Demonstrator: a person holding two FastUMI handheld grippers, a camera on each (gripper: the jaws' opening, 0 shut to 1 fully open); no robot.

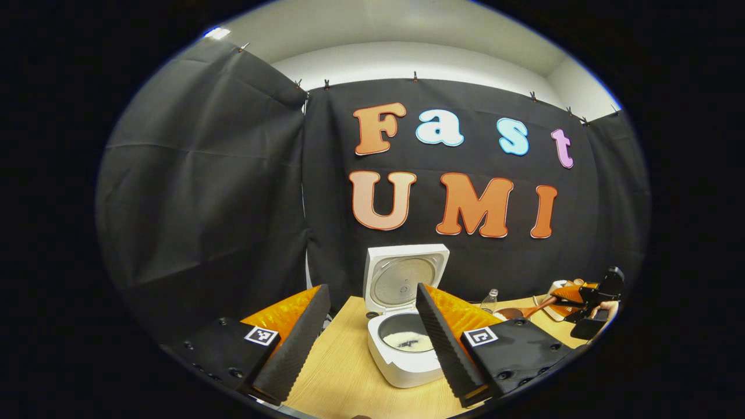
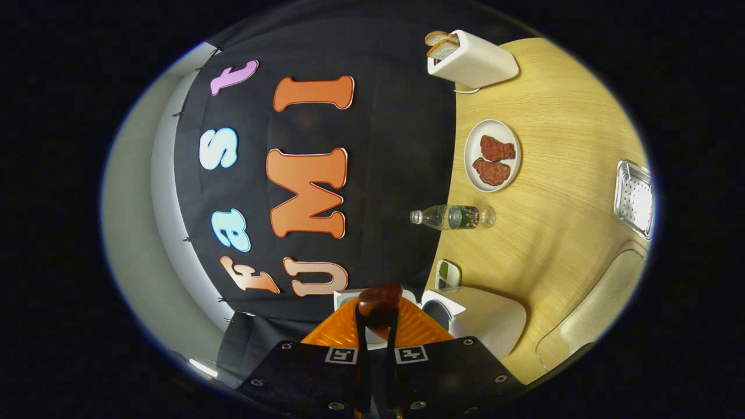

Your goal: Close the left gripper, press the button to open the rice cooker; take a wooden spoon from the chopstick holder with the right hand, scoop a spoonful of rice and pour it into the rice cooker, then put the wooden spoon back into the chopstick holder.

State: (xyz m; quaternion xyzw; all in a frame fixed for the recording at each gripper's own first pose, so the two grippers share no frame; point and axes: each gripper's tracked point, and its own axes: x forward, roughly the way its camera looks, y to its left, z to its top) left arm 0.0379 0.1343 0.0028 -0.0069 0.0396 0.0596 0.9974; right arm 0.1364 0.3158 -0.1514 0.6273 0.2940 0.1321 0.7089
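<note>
A: Our left gripper (image 1: 368, 343) hangs wide open before the open rice cooker (image 1: 405, 355), rice in its pot.
B: Our right gripper (image 2: 377, 349) clamps the wooden spoon (image 2: 379, 299), rolled sideways.

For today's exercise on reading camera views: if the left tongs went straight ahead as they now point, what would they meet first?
Probably the rice cooker, standing open on the table between the open left tongs, with rice in its pot. Depth is hard to judge.
</note>
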